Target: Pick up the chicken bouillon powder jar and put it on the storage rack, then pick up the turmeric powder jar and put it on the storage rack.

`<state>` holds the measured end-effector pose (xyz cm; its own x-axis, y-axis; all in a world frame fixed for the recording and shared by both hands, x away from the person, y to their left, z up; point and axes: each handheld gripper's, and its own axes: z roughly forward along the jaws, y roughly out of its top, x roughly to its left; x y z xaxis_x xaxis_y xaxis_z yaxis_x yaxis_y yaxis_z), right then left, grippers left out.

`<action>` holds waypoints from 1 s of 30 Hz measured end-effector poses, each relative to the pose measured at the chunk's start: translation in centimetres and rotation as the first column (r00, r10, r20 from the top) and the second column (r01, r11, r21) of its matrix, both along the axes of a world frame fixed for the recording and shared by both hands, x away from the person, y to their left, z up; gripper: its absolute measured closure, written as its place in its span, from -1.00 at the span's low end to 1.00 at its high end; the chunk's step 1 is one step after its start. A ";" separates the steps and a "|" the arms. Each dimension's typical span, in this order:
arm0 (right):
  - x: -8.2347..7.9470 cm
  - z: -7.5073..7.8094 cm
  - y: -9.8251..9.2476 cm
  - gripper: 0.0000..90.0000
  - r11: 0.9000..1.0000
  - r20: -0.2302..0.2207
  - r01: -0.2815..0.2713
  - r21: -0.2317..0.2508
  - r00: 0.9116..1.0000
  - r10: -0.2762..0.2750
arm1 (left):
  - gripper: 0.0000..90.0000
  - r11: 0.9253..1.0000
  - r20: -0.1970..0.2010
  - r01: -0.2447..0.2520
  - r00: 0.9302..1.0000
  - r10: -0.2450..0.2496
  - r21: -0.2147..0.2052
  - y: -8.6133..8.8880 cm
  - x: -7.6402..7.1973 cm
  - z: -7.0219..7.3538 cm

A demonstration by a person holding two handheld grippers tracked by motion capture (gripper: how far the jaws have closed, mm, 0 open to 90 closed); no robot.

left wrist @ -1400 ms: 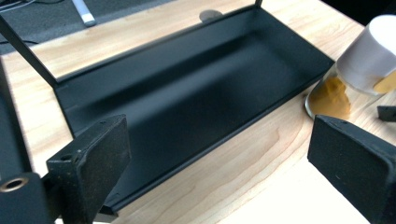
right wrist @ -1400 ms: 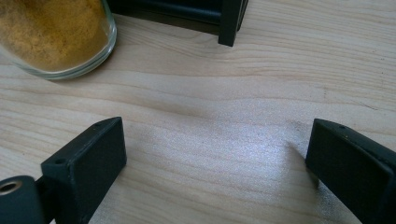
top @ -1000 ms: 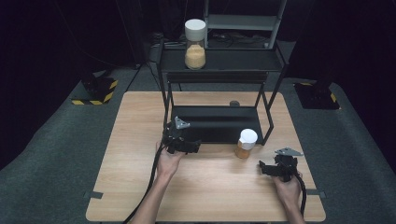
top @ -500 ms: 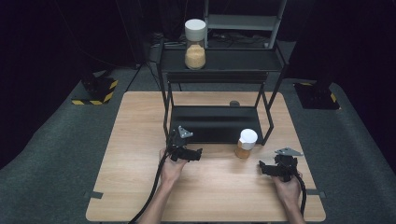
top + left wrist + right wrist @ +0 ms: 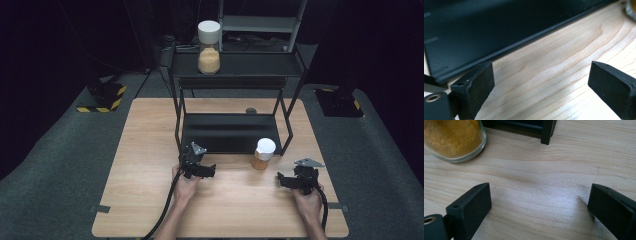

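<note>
A small glass jar (image 5: 263,154) with a white lid and orange powder stands on the wooden table (image 5: 150,150), just in front of the black rack's right front leg. In the right gripper view the jar (image 5: 451,137) sits at the top left, apart from the jaws. A taller jar (image 5: 209,47) with a white lid stands on the rack's top shelf (image 5: 250,65). My left gripper (image 5: 208,171) (image 5: 540,75) is low over the table in front of the rack's bottom shelf (image 5: 486,30), open and empty. My right gripper (image 5: 282,180) (image 5: 539,195) rests at the near right, open and empty.
The black two-level rack (image 5: 230,132) takes up the middle and back of the table; its leg (image 5: 548,130) stands close ahead of the right gripper. A small dark object (image 5: 251,110) lies behind the rack. Cables trail from both grippers toward the near edge.
The left gripper has come down and back toward the near edge, away from the bottom shelf. The right gripper and both jars have not moved.
</note>
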<state>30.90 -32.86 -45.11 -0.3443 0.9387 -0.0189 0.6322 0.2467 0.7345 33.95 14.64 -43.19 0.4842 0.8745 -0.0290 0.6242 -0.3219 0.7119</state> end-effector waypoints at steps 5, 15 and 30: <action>0.0 0.0 0.0 -0.91 1.000 0.000 0.000 0.000 1.000 0.000 | -0.85 1.000 -0.018 -0.011 1.000 0.011 0.010 -0.5 0.0 -1.1; 0.0 0.0 0.0 -0.91 1.000 0.000 0.000 0.000 1.000 0.000 | -0.89 1.000 0.036 -0.008 0.999 0.007 0.013 -0.6 -1.0 -2.2; 0.4 0.1 0.7 -1.00 1.000 -0.011 0.016 -0.005 1.000 -0.017 | -0.89 1.000 0.036 -0.007 0.999 0.007 0.014 -0.6 -1.0 -2.2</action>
